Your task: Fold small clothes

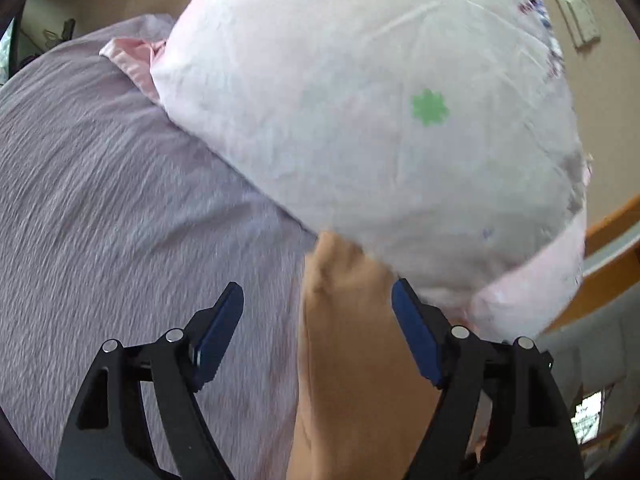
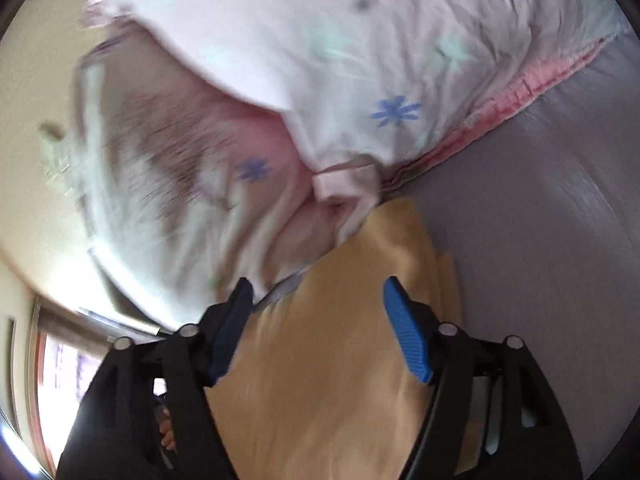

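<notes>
A tan garment (image 1: pixel 352 344) lies on the lilac bed sheet (image 1: pixel 120 200), running from below up between the fingers of my left gripper (image 1: pixel 318 300), which is open above it. In the right wrist view the same tan garment (image 2: pixel 328 352) looks folded flat and lies under my right gripper (image 2: pixel 318 292), which is open too. Neither gripper holds anything. The far end of the tan garment is tucked under a pale pink pillow (image 1: pixel 360 112) with flower prints.
The pink pillow (image 2: pixel 320 48) with a darker pink frill fills the far side of both views. The lilac sheet (image 2: pixel 540 220) spreads to the right. A wall with a switch plate (image 1: pixel 580 16), a wooden bed frame (image 1: pixel 612 232) and a window (image 2: pixel 68 368) lie beyond.
</notes>
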{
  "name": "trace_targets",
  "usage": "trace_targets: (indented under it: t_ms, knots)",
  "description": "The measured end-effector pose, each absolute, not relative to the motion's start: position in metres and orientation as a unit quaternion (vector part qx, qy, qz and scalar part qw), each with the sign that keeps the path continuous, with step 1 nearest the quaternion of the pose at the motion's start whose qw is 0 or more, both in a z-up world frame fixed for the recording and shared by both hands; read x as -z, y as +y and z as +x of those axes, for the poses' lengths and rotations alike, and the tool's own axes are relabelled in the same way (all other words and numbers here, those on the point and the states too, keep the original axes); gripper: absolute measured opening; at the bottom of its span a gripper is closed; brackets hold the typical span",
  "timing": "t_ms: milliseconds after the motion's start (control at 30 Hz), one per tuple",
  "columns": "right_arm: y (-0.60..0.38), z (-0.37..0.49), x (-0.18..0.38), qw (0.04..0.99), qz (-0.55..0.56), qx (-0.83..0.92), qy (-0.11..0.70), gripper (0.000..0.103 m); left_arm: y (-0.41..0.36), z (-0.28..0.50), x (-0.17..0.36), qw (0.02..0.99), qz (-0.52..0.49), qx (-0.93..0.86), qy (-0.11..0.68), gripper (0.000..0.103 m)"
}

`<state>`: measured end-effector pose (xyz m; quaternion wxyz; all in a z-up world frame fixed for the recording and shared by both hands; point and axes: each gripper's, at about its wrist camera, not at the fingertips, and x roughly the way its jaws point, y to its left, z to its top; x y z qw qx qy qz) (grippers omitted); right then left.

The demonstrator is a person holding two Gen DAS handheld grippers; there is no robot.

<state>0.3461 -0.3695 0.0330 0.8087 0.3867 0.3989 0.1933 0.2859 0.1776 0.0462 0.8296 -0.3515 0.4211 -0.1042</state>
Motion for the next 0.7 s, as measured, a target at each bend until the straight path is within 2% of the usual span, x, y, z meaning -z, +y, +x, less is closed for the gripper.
trace_targets:
  t_ms: [67,200,300,333,367,400,433,533,700]
  knots:
    - [-0.368,0.326,-0.042,0.818,0.37,-0.211,0.387,0.079,0.168,0.269,-0.042,0.824,-0.33,0.124,0.444,0.076]
    - [-0.361,0.301,-0.05,0.826,0.349,-0.225,0.382,0.081,0.145,0.255,-0.024,0.8,-0.318,0.166,0.482,0.075]
    - [-0.353,0.285,-0.048,0.826,0.341,-0.233,0.384,0.081,0.137,0.255,-0.01,0.796,-0.315,0.171,0.487,0.063]
    - [-0.351,0.28,-0.048,0.827,0.338,-0.236,0.383,0.082,0.133,0.257,-0.008,0.8,-0.313,0.166,0.484,0.053]
    - [-0.35,0.276,-0.047,0.827,0.337,-0.238,0.382,0.083,0.132,0.265,-0.004,0.797,-0.317,0.164,0.488,0.036]
    - [-0.351,0.272,-0.049,0.827,0.337,-0.238,0.381,0.084,0.132,0.266,0.001,0.792,-0.332,0.159,0.487,0.033]
    - [-0.352,0.268,-0.049,0.827,0.336,-0.24,0.38,0.084,0.134,0.273,0.002,0.79,-0.343,0.155,0.484,0.021]
    - [-0.358,0.26,-0.053,0.829,0.338,-0.241,0.375,0.085,0.136,0.276,0.005,0.766,-0.386,0.156,0.49,0.018]
    - [-0.382,0.238,-0.066,0.836,0.345,-0.24,0.353,0.085,0.107,0.271,-0.056,0.787,-0.377,0.173,0.457,0.018]
